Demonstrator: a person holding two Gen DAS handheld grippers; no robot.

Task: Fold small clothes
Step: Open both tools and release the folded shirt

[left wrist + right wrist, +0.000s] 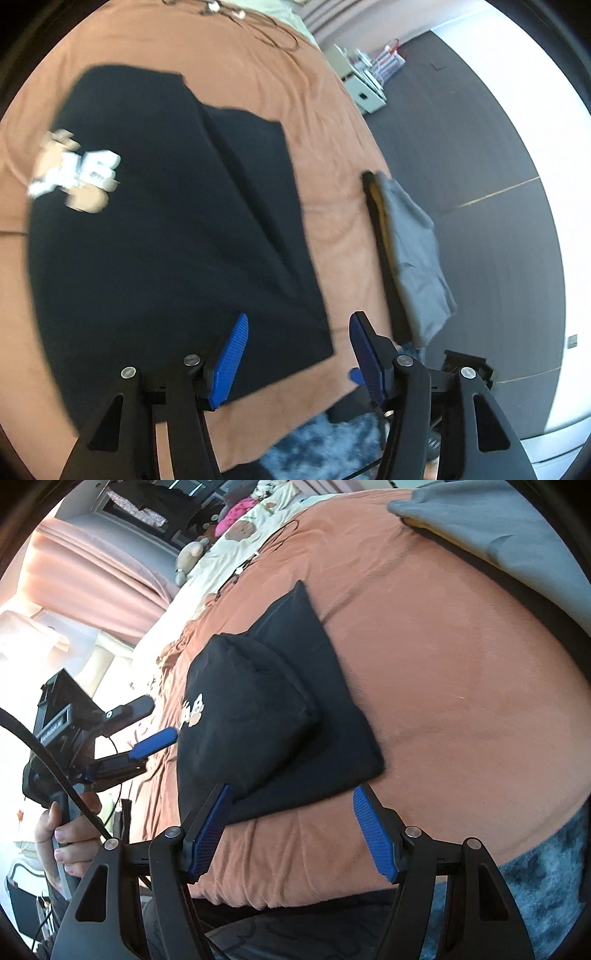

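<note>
A black T-shirt (166,229) with a white and tan print lies partly folded on the orange bed cover (258,74), one side turned over the middle. My left gripper (299,321) hovers open above the shirt's near right corner, nothing between its blue pads. In the right wrist view the same black T-shirt (266,709) sits just beyond my right gripper (291,794), which is open and empty above the shirt's near edge. The left gripper (159,723), held by a hand (70,830), shows at the left beside the shirt.
A folded stack with a grey garment (413,251) on top lies at the bed's right edge, also seen as the grey garment (498,520). Cables (266,33) trail across the far cover. A blue fuzzy rug (546,886) and dark floor (461,129) lie beyond the bed.
</note>
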